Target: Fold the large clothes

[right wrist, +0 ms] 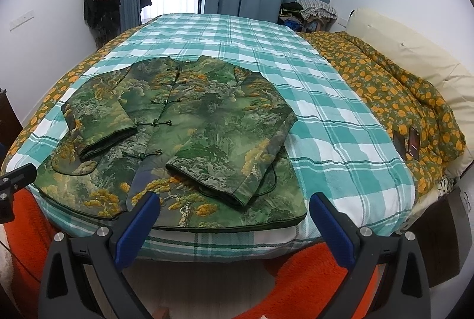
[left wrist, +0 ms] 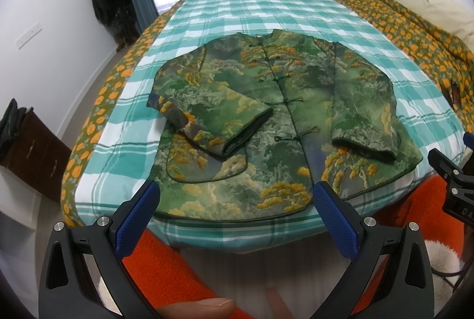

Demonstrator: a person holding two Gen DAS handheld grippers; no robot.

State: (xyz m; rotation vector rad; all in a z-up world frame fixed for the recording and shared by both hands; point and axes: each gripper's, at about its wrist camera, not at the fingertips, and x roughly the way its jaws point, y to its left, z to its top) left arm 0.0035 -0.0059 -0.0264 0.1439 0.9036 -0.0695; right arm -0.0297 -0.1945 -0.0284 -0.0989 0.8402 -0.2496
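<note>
Both tongs are spread wide with nothing between their blue-padded fingers. On the left, the left tongs [left wrist: 235, 215] hang over the near edge of the bed, and the green landscape-print quilted jacket with knot buttons [left wrist: 275, 123] lies just beyond their tips, front side up on the teal and white checked bedspread [left wrist: 260, 10]. The jacket's hem runs along the bed's near edge, so its lower front shows between the left tongs' fingers. Its left-hand sleeve [left wrist: 213, 117] is folded across the body; the other sleeve [left wrist: 364, 105] lies straight down along the side. Further right, the right tongs [right wrist: 235, 215] also hover short of the bed edge, with the jacket ahead and off to their left, its hem corner between their fingers. An orange-flowered olive quilt [right wrist: 394, 99] lies bunched along the bed's right side. At the bottom, orange fleece [right wrist: 302, 283] is partly hidden by both tongs.
</note>
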